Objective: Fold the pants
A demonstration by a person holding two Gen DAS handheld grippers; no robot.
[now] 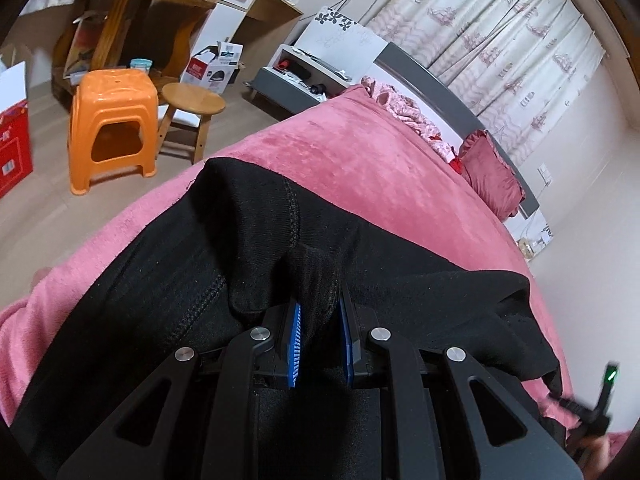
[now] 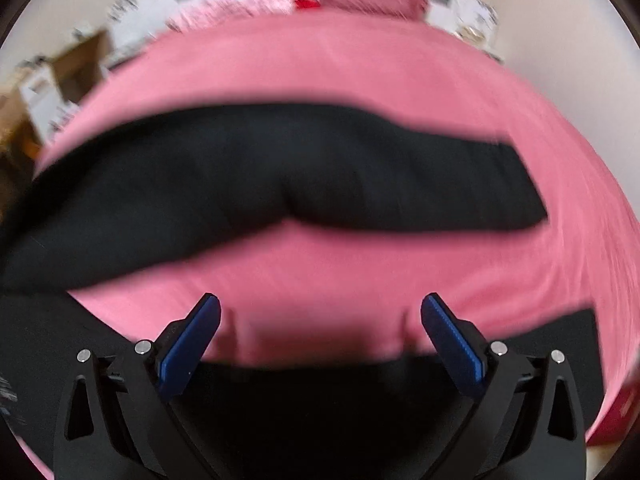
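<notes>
Black pants [image 1: 256, 216] lie on a pink blanket [image 1: 360, 168] that covers a bed. My left gripper [image 1: 320, 312] is shut on a bunched fold of the black fabric, pinched between its blue pads [image 1: 295, 344]. Seams of the pants run left and ahead of the grip. The right wrist view is blurred: the pants [image 2: 280, 176] stretch as a dark band across the blanket [image 2: 320, 272], beyond the fingers. My right gripper [image 2: 320, 304] stands open above the blanket with nothing between its blue pads [image 2: 192, 344]. At the lower right of the left wrist view, a dark device with a green light [image 1: 608, 380] shows.
An orange plastic stool [image 1: 112, 128] and a round wooden stool [image 1: 192, 100] stand on the floor left of the bed. A wooden desk [image 1: 132, 12], boxes [image 1: 216, 68] and a low grey cabinet [image 1: 288, 80] are behind them. A red pillow [image 1: 492, 172] lies by the headboard, under patterned curtains [image 1: 500, 48].
</notes>
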